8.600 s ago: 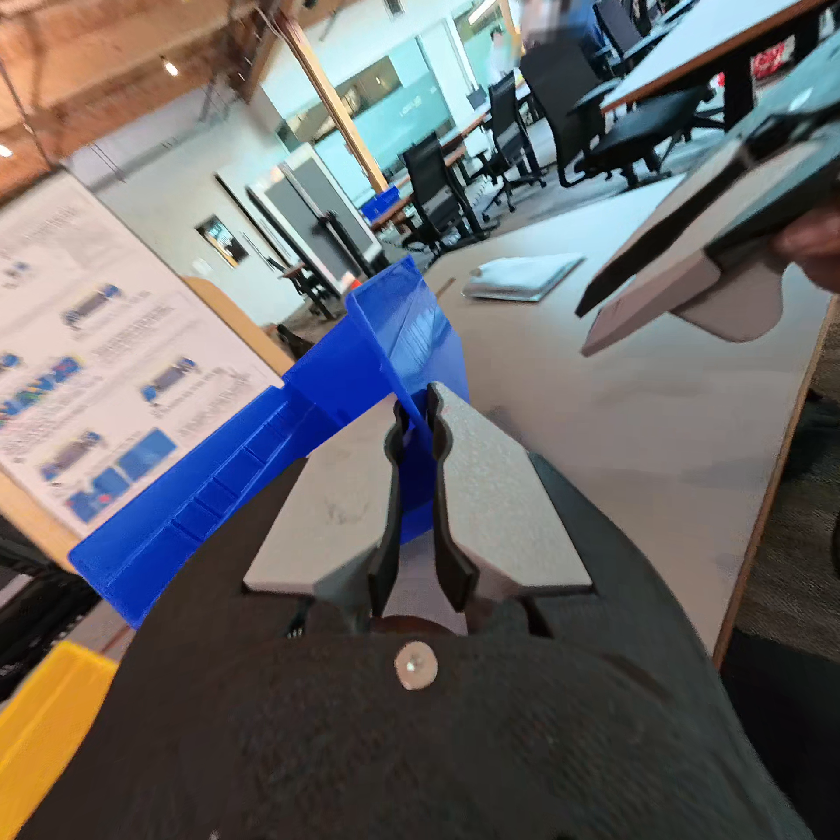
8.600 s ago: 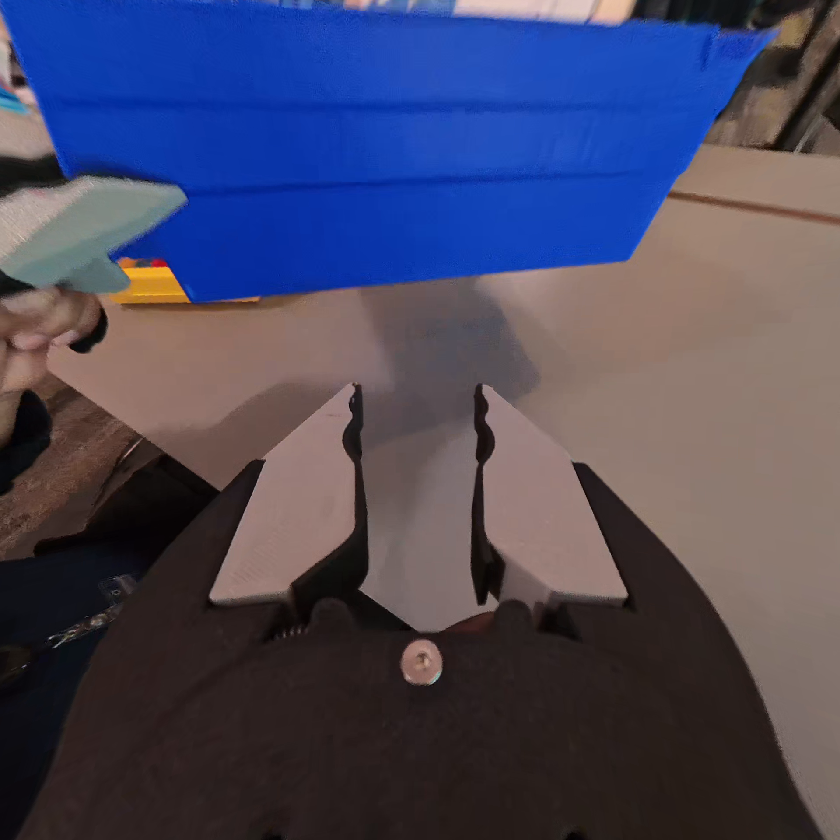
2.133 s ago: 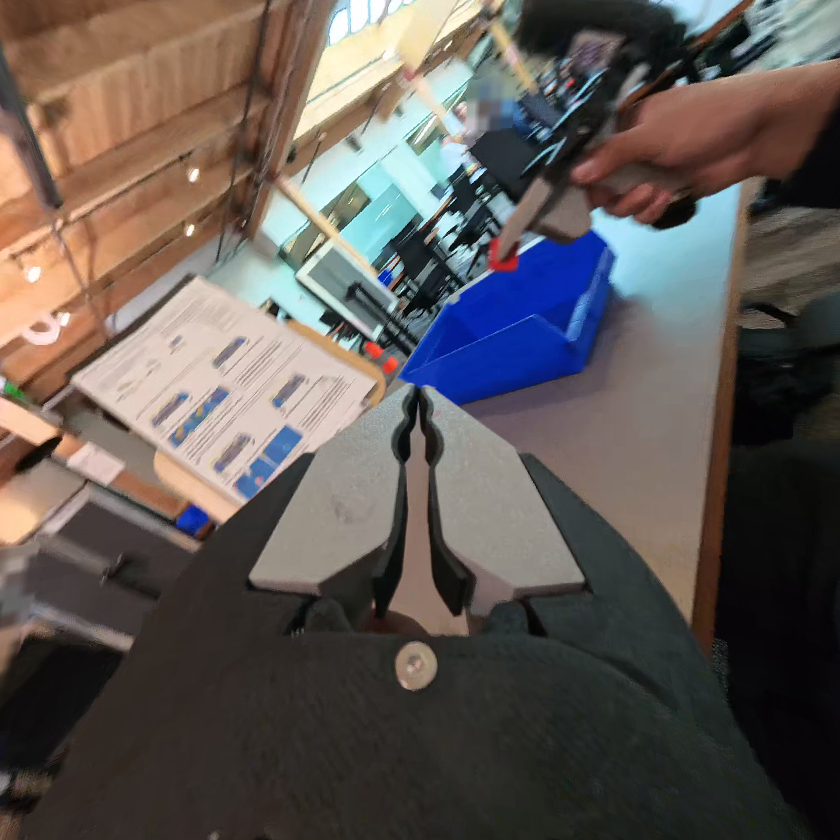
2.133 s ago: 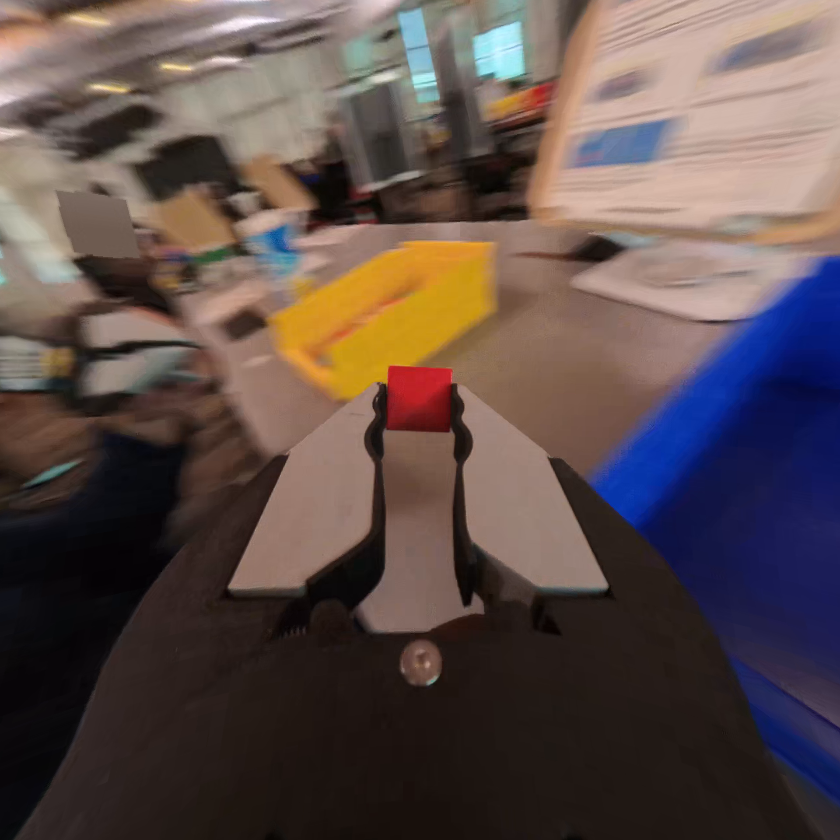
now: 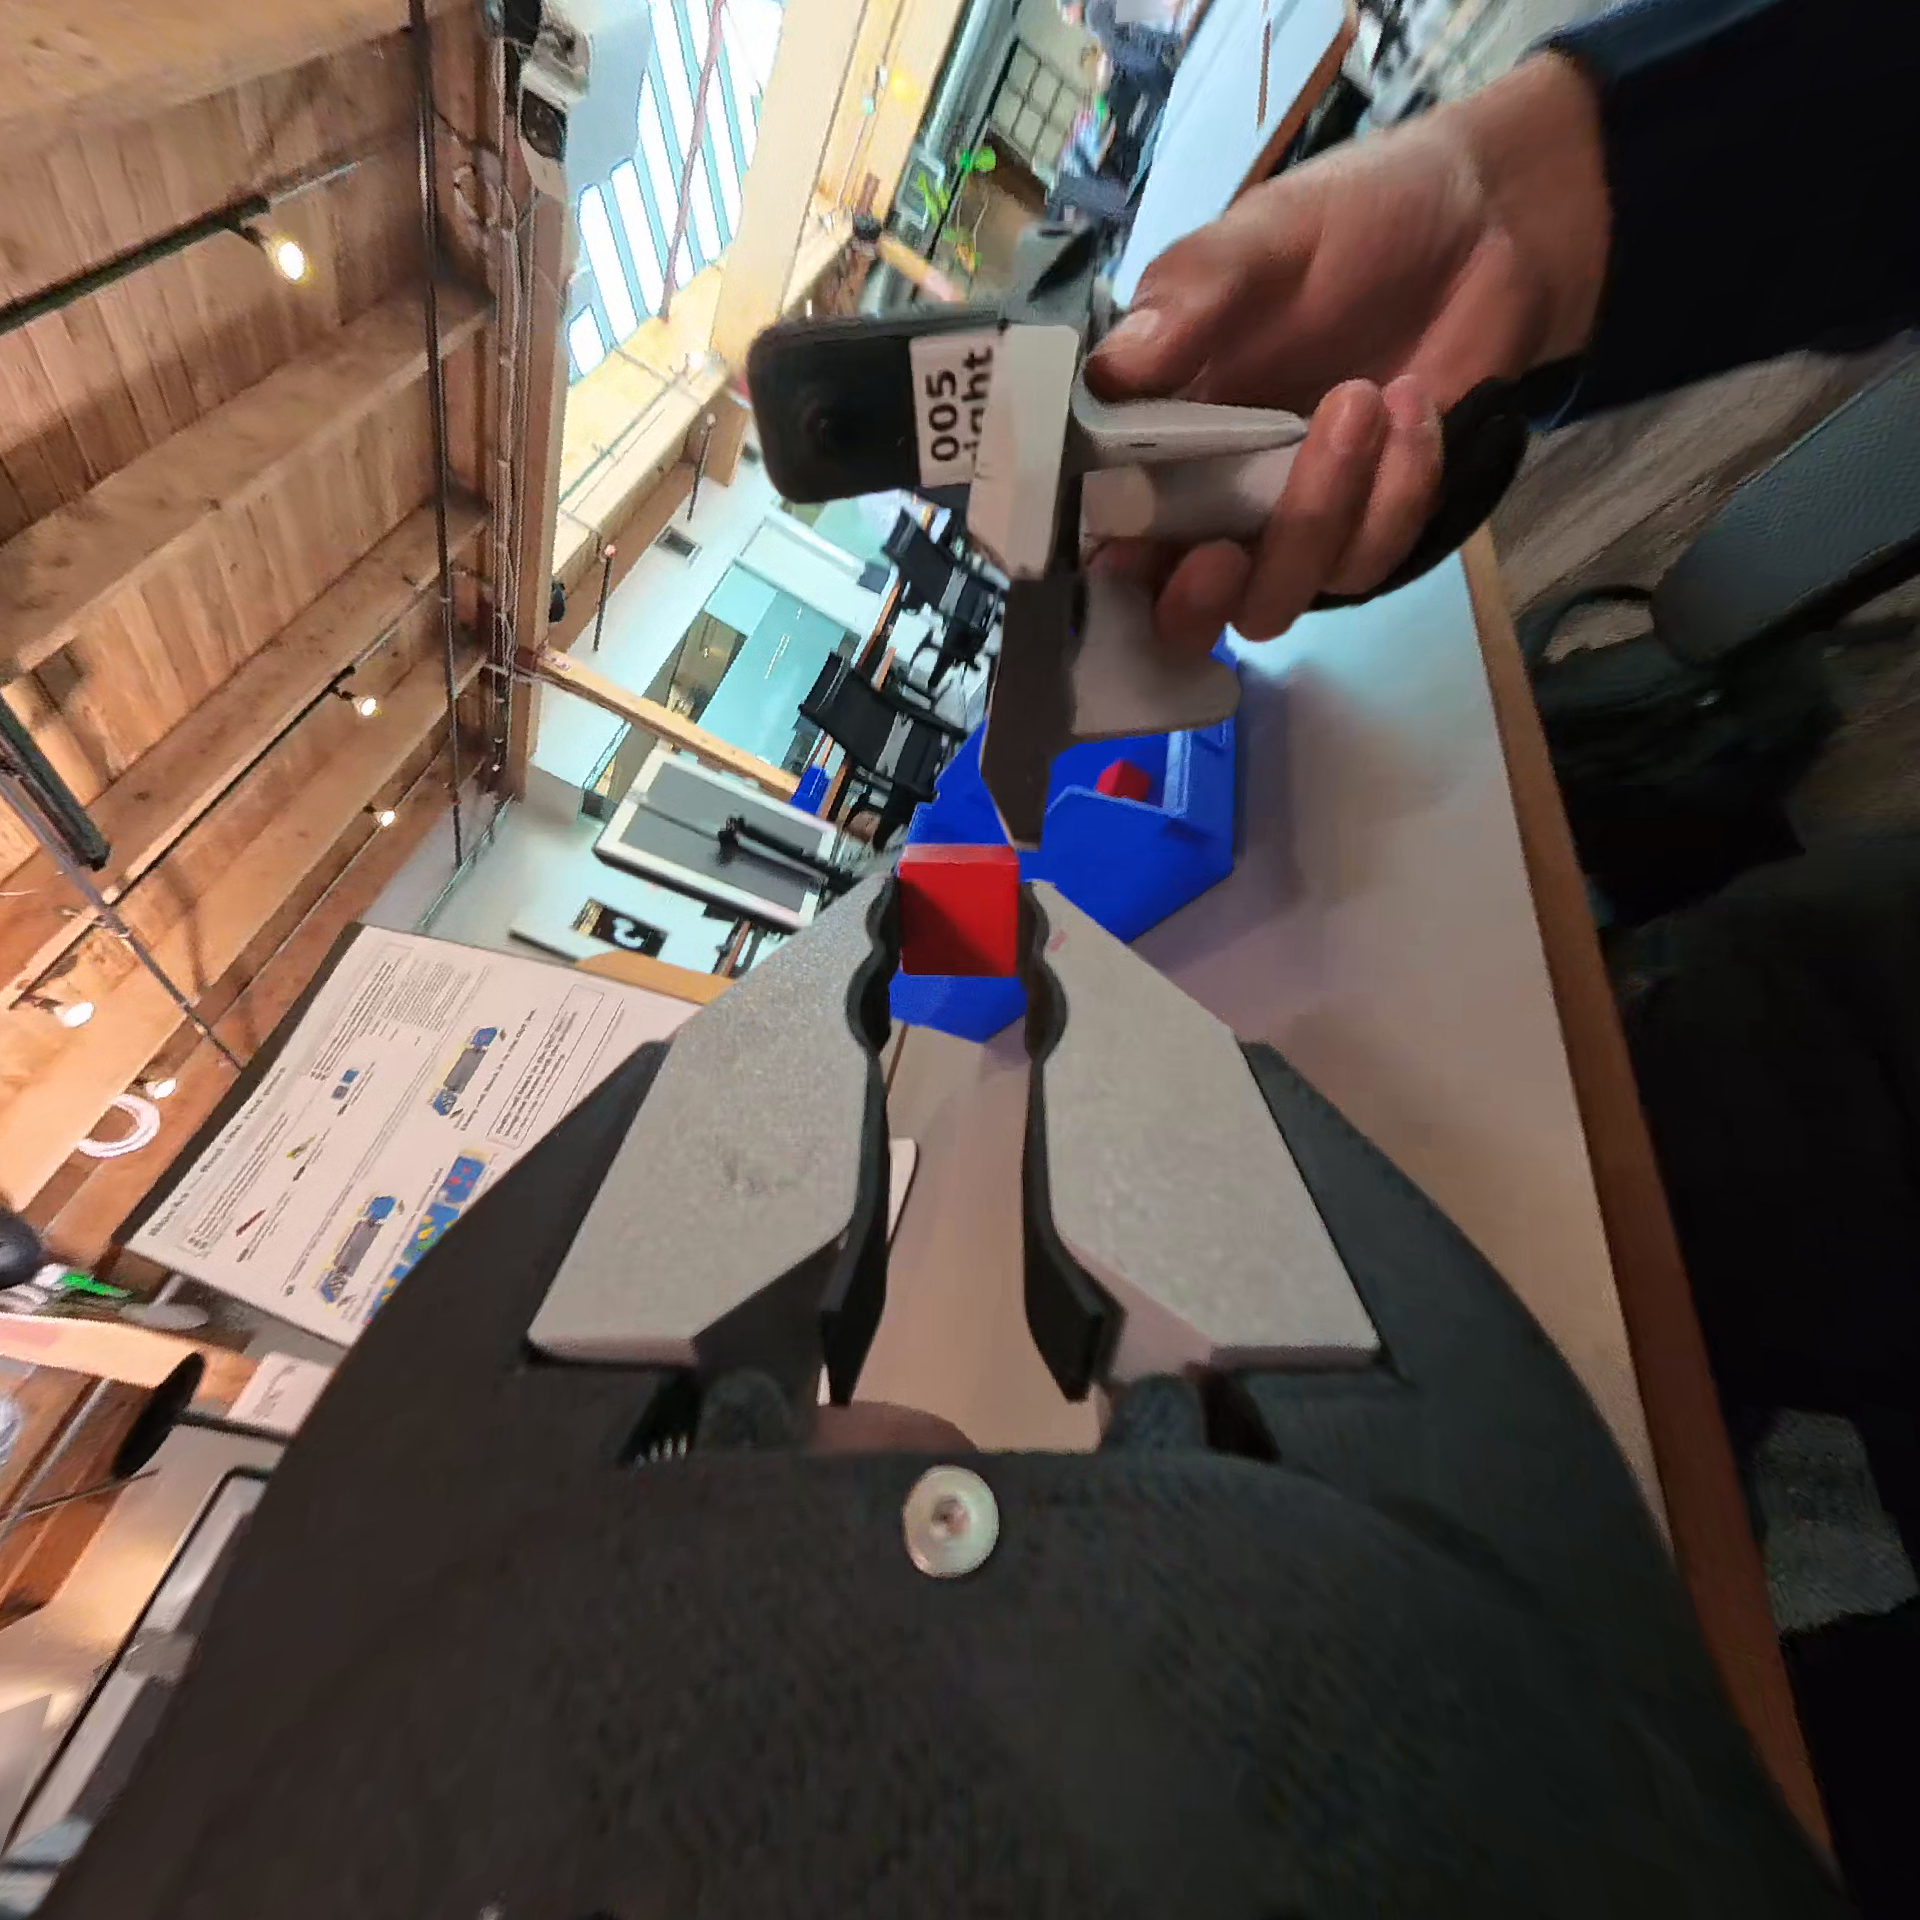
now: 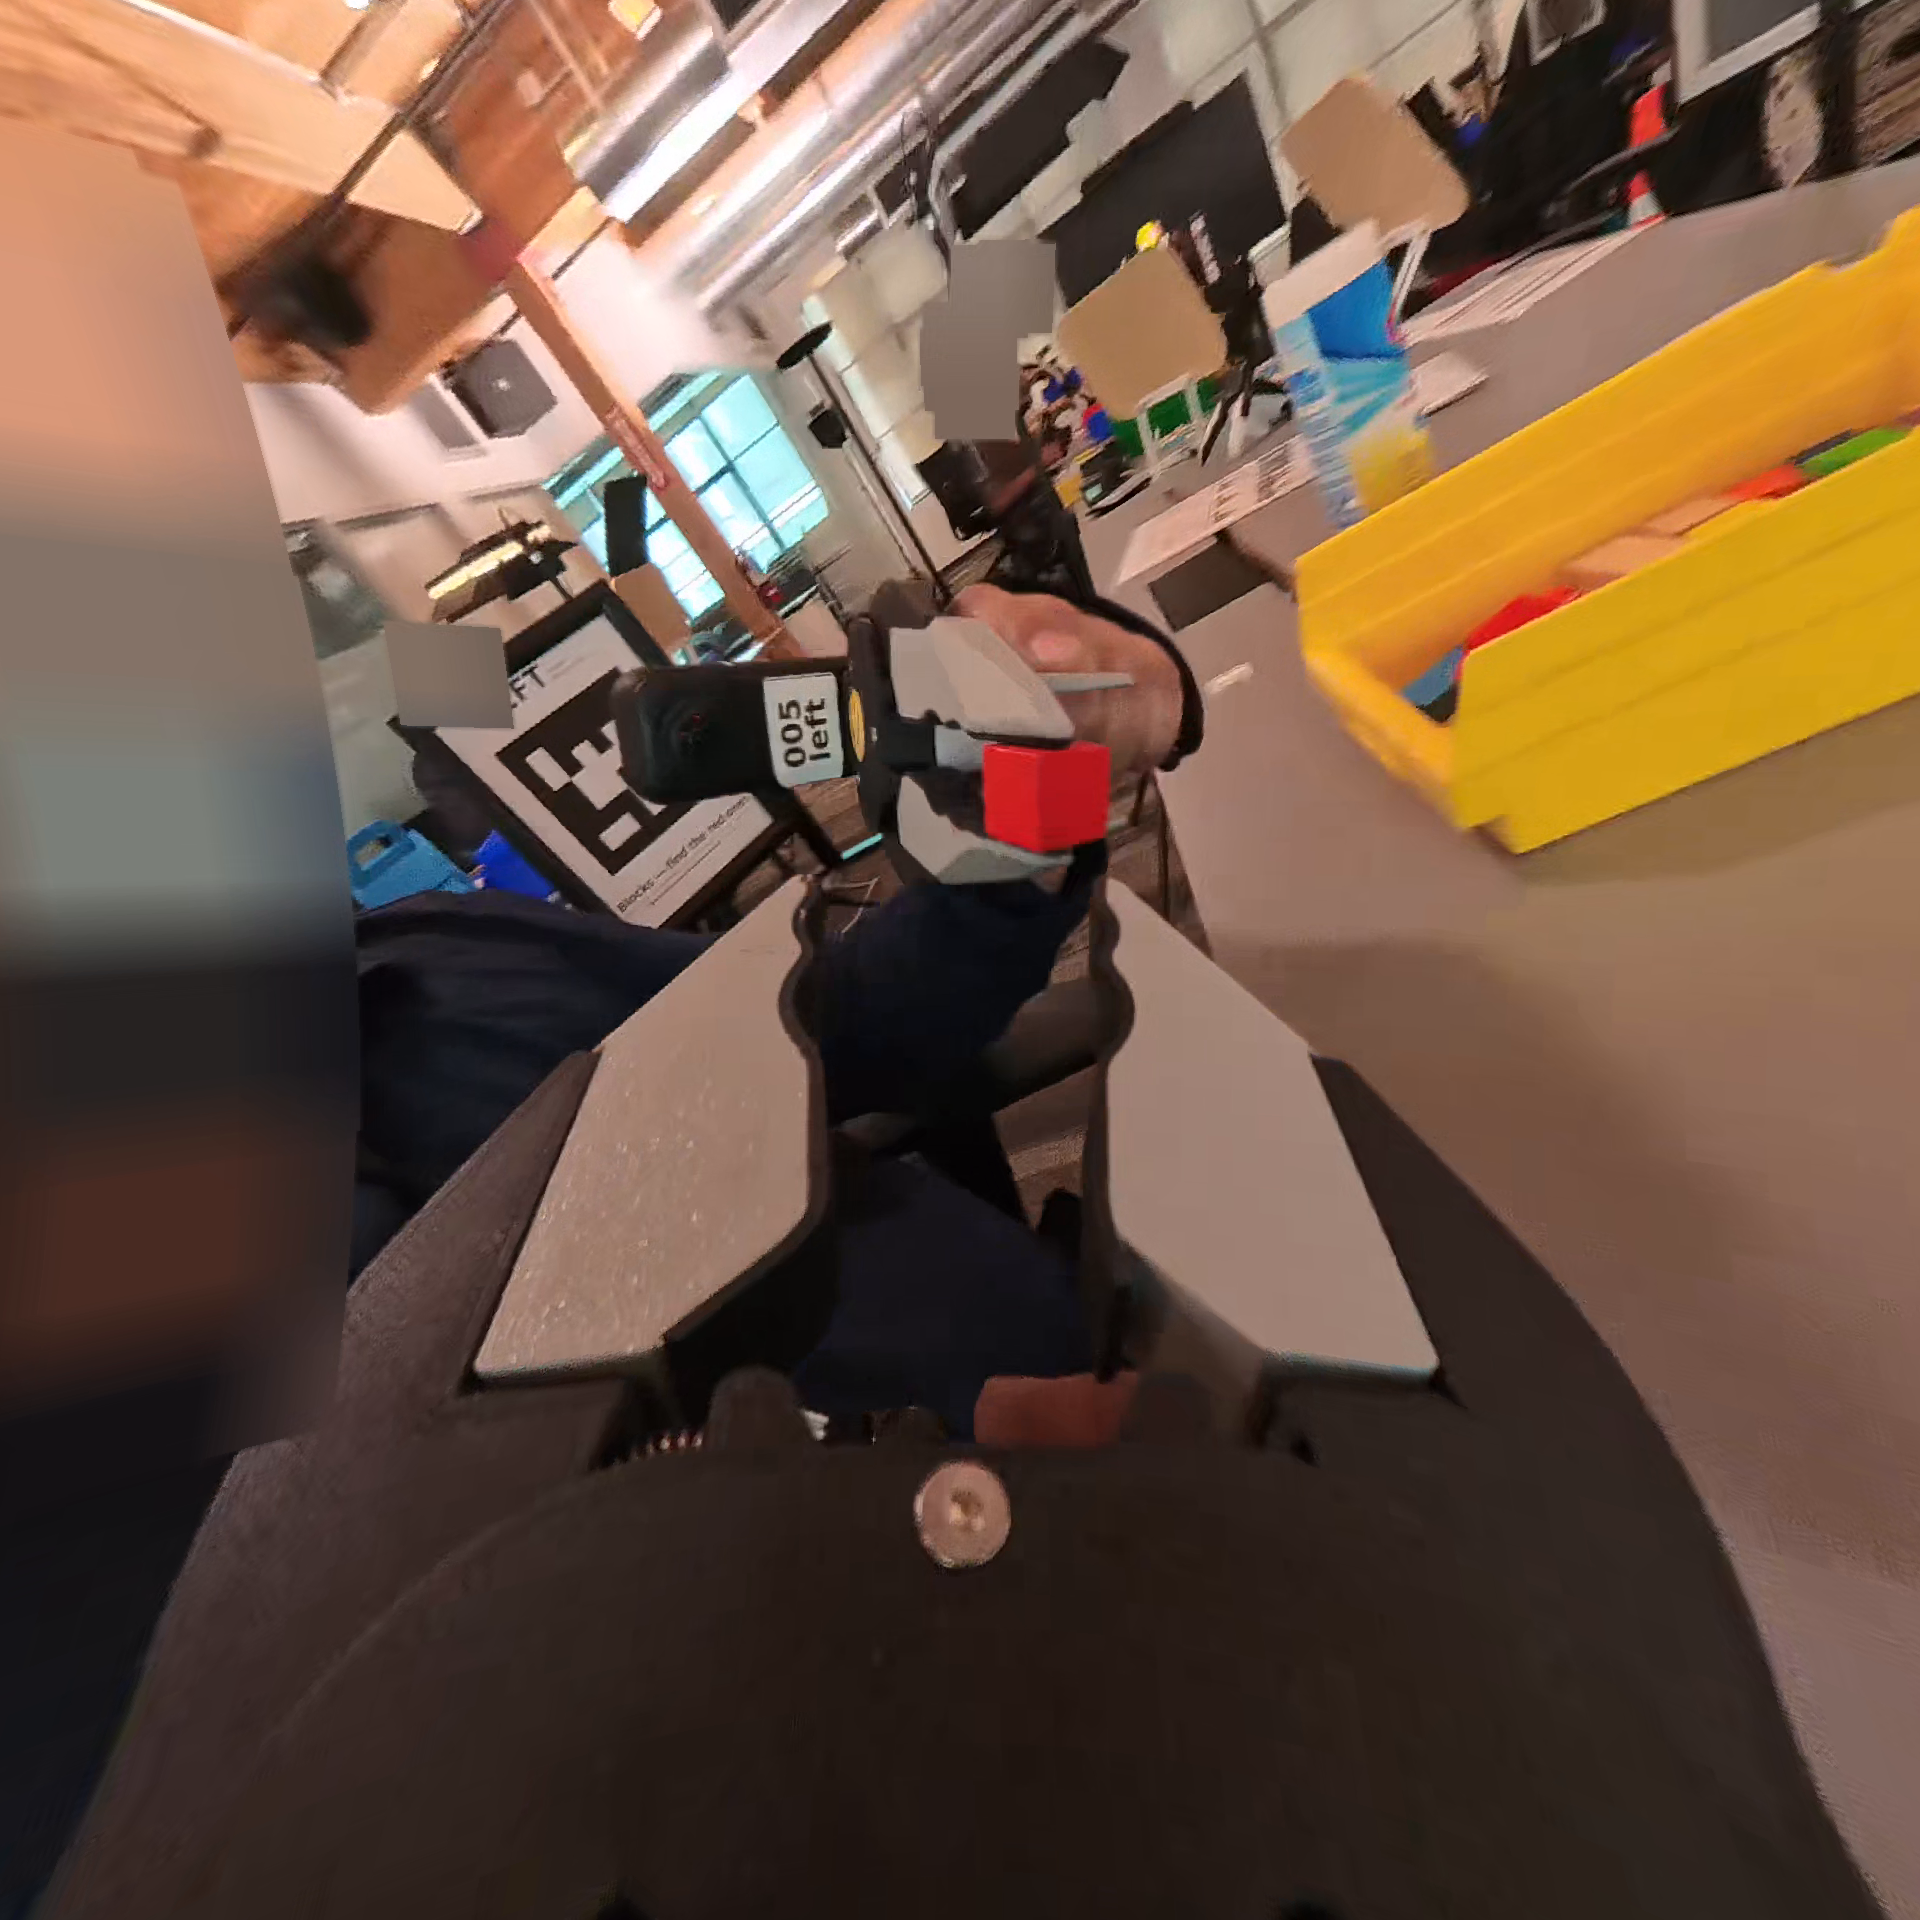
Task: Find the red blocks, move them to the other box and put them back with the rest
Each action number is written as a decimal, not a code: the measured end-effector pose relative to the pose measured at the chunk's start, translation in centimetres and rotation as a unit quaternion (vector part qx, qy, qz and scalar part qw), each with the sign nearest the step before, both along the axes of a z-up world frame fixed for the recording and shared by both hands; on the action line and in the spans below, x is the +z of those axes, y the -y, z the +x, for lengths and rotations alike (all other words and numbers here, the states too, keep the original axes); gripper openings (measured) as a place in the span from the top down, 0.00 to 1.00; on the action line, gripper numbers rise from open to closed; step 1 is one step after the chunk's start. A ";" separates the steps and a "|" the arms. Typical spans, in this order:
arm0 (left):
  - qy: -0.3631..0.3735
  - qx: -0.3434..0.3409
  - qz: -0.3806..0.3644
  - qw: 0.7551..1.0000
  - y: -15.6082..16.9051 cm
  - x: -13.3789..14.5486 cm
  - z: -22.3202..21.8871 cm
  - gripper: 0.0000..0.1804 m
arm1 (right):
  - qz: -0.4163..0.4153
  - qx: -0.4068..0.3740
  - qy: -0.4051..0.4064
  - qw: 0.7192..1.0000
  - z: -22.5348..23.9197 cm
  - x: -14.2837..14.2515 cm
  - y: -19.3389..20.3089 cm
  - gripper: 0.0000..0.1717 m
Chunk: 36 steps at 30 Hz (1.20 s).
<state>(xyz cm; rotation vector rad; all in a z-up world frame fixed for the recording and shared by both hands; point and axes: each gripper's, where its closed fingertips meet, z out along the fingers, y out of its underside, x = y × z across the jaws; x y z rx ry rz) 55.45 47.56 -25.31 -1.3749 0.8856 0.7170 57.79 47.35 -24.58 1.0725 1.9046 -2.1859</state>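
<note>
Left wrist view: the left hand-held gripper (image 5: pixel 958 914) is clamping a red block (image 5: pixel 956 909) at centre frame, both pads pressing its sides. Just above it, the right hand-held gripper (image 6: pixel 951 935) is standing wide apart, holding nothing. Farther back, upper right of centre, another red block (image 5: pixel 1122 777) is lying in the blue box (image 5: pixel 1132 852) on the desk (image 5: pixel 1403 1039). Right wrist view, upper right: the yellow box (image 6: pixel 1662 665) is carrying mixed blocks, looking like the carried block's destination. Return trips are seemingly underway, at least two reds remaining.

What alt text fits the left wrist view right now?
The left gripper grips a red block between its fingers above a grey table. Beyond it, a hand holds the right gripper over a blue box with another red block inside.
</note>
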 end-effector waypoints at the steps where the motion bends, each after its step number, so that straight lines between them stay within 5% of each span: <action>1: -0.011 0.011 -0.008 1.000 -0.4 -0.4 0.0 0.89 | 0.010 -0.004 0.004 1.000 -0.3 -0.5 0.5 0.72; 4: -0.016 0.009 -0.037 0.999 -1.2 -1.7 0.9 0.89 | 0.049 -0.046 0.004 0.998 -1.8 -1.9 0.6 0.73; 6: -0.016 0.014 -0.034 0.999 -1.6 -1.9 0.9 0.89 | 0.065 -0.063 0.005 0.996 -2.6 -2.7 0.5 0.84; 12: 0.001 0.039 -0.041 0.998 -2.4 -2.6 -0.1 0.89 | 0.078 -0.076 0.015 0.994 -3.2 -3.7 -0.1 0.85; 19: 0.073 0.094 -0.062 0.991 -1.1 -1.8 -3.4 0.82 | 0.166 -0.215 -0.038 0.962 -4.0 -2.1 -5.8 0.85; 22: 0.102 0.159 -0.030 0.982 0.7 0.2 -7.0 0.84 | 0.184 -0.369 -0.115 0.904 -2.2 2.7 -13.1 0.85; 27: 0.168 0.221 0.036 0.960 3.8 3.5 -11.3 0.87 | 0.240 -0.614 -0.241 0.713 5.7 9.9 -24.0 0.85; 29: 0.190 0.238 0.044 0.951 4.4 3.8 -12.4 0.88 | 0.253 -0.644 -0.265 0.671 7.5 11.0 -25.4 0.85; 33: 0.228 0.262 0.028 0.937 4.5 3.0 -13.7 0.88 | 0.289 -0.669 -0.219 0.648 5.0 7.8 -28.8 0.85; 36: 0.281 0.309 -0.009 0.909 4.7 1.1 -15.5 0.87 | 0.363 -0.641 0.010 0.677 0.0 -3.0 -33.3 0.80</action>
